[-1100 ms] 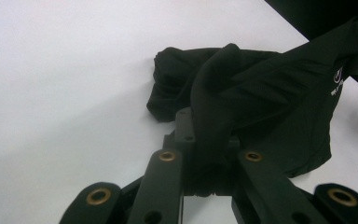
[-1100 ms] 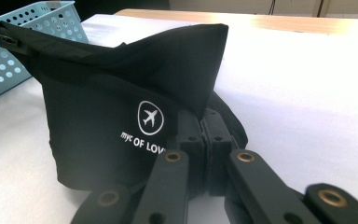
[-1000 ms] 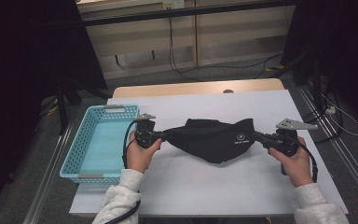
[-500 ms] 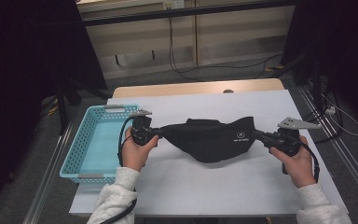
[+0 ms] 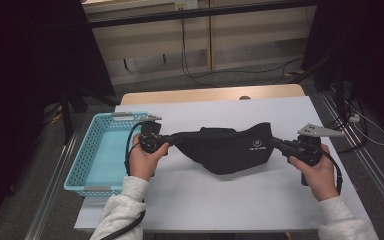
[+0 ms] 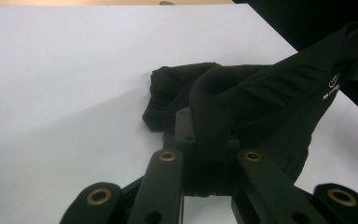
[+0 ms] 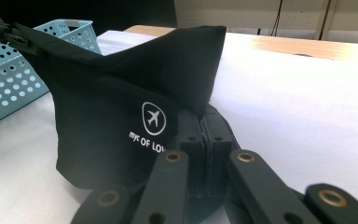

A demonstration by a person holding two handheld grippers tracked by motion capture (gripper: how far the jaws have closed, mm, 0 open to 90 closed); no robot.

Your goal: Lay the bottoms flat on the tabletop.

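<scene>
A black cloth pouch (image 5: pixel 225 147) with a white plane logo (image 7: pixel 153 119) hangs stretched between my two grippers just above the white table (image 5: pixel 220 200). My left gripper (image 5: pixel 169 138) is shut on the pouch's left corner (image 6: pixel 209 140). At the other end, my right gripper (image 5: pixel 275 142) is shut on the right corner (image 7: pixel 200 126). The cloth sags in the middle and rests on the table.
A light blue perforated basket (image 5: pixel 87 172) stands at the table's left edge, close behind the left hand; its wall (image 7: pixel 4 88) is seen past the pouch in the right gripper view. A wooden strip (image 5: pixel 210 95) runs along the far edge. Cables lie on the floor beyond.
Both hands have drawn slightly apart, the left one toward the basket, and the pouch is pulled a little tauter between them.
</scene>
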